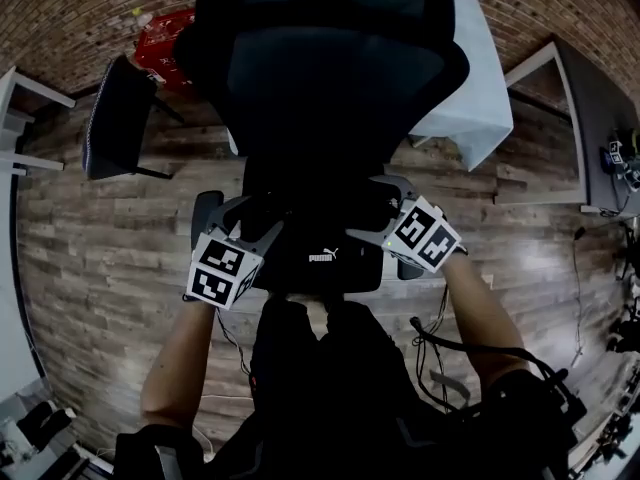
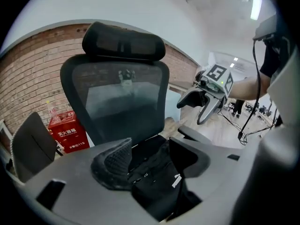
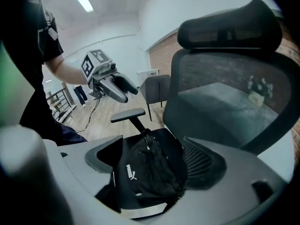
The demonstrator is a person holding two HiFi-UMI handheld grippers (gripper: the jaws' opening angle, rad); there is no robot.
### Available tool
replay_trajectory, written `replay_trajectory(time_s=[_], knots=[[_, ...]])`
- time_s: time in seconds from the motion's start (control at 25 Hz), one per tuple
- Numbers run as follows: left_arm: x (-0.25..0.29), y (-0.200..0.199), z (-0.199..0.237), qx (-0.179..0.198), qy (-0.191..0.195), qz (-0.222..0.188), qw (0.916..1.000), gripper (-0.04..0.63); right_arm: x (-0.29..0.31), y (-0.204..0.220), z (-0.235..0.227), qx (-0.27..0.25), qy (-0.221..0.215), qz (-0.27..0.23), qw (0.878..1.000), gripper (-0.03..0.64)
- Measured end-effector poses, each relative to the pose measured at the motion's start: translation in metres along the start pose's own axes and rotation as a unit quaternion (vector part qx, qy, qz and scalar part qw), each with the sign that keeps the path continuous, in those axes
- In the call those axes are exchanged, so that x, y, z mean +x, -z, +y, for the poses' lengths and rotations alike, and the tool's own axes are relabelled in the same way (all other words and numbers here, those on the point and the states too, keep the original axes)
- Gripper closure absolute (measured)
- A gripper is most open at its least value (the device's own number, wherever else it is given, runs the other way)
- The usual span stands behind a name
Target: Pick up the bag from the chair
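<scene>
Black bag (image 1: 320,260) is lying on the chair (image 1: 330,88) seat, with left gripper (image 2: 147,158) and right gripper (image 3: 152,161) straddling it, jaws gaping and gripping nothing; grasping is probably pending, calling for closing, then lifting.

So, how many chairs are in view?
2: the mesh office chair holding the bag, and a second chair left of it in the head view. More may be hidden.

Wood-plank floor (image 1: 100,258) carries black mesh office chair (image 1: 330,78) at centre, smaller dark chair (image 1: 115,118) to its left, red box (image 1: 160,48) by the brick wall (image 1: 60,18) behind, white-draped table (image 1: 475,78) at right, thin black cable (image 1: 577,268) trailing near right edge
</scene>
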State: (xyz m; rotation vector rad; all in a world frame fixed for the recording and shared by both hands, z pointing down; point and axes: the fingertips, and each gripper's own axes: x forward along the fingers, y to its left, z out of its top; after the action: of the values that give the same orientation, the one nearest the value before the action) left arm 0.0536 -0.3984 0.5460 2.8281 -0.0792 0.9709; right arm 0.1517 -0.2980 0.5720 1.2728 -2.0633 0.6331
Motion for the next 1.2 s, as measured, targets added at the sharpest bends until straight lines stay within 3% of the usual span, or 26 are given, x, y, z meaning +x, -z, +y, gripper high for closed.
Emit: replay_trajectory(time_s=[0.4,0.56,0.72,0.96,1.2], knots=[[0.076,0.070,0.036,0.037,0.060,0.095,0.9930,0.300,0.081,0.072,-0.015,0.010,-0.038,0.112,0.993,0.196],[0.103,0.100,0.037,0.046,0.082,0.114,0.9890,0.293,0.112,0.108,-0.017,0.026,-0.057,0.148,0.987,0.186],[0.128,0.142,0.034,0.050,0.104,0.171,0.9784,0.284,0.142,0.138,-0.021,0.024,-0.070,0.178,0.981,0.178],[0.156,0.176,0.034,0.051,0.117,0.199,0.9717,0.282,0.176,0.170,-0.026,0.023,-0.078,0.207,0.975,0.173],[0.185,0.213,0.048,0.078,0.096,0.246,0.9613,0.280,0.202,0.197,-0.031,-0.027,-0.074,0.247,0.966,0.167]])
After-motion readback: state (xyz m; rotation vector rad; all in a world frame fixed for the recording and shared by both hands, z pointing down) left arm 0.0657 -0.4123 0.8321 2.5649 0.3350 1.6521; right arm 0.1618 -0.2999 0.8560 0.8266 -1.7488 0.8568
